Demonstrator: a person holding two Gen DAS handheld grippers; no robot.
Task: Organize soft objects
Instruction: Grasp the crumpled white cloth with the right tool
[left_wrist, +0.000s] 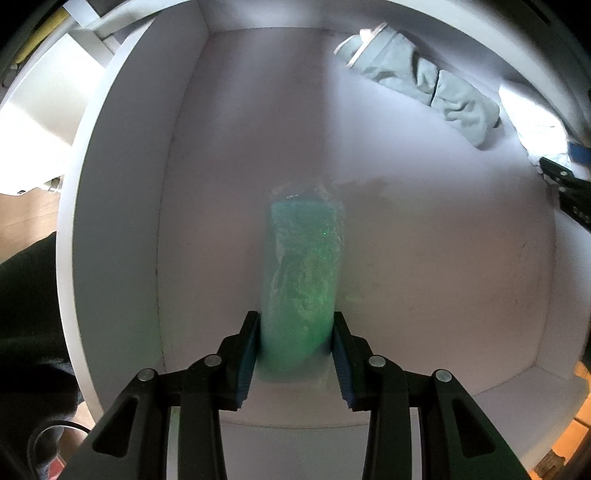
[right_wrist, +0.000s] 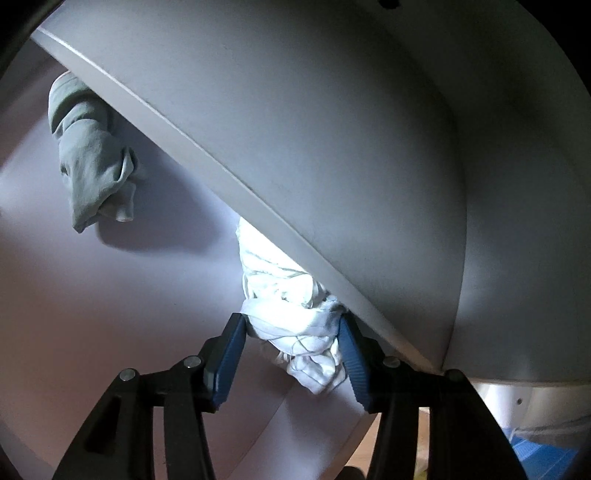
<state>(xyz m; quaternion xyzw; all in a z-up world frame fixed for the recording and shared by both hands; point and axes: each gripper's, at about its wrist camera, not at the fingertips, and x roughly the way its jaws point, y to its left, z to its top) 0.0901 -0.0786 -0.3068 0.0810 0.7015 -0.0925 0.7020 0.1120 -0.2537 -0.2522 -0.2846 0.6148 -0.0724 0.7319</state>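
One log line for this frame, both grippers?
left gripper: shut on green plastic-wrapped item | right gripper: around white crumpled cloth

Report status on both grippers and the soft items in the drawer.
Left gripper shut on green wrapped sponge. Right gripper around white cloth, pads touching it. Grey-green cloth lies apart. Nothing blocking.

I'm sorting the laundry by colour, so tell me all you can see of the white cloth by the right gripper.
The white cloth is a crumpled, twisted bundle of thin, soft-looking fabric with faint line markings. It lies on the pale floor of the white box, tucked against the side wall, brightly lit from behind. The right gripper has its blue pads on either side of the bundle's near end, touching it.
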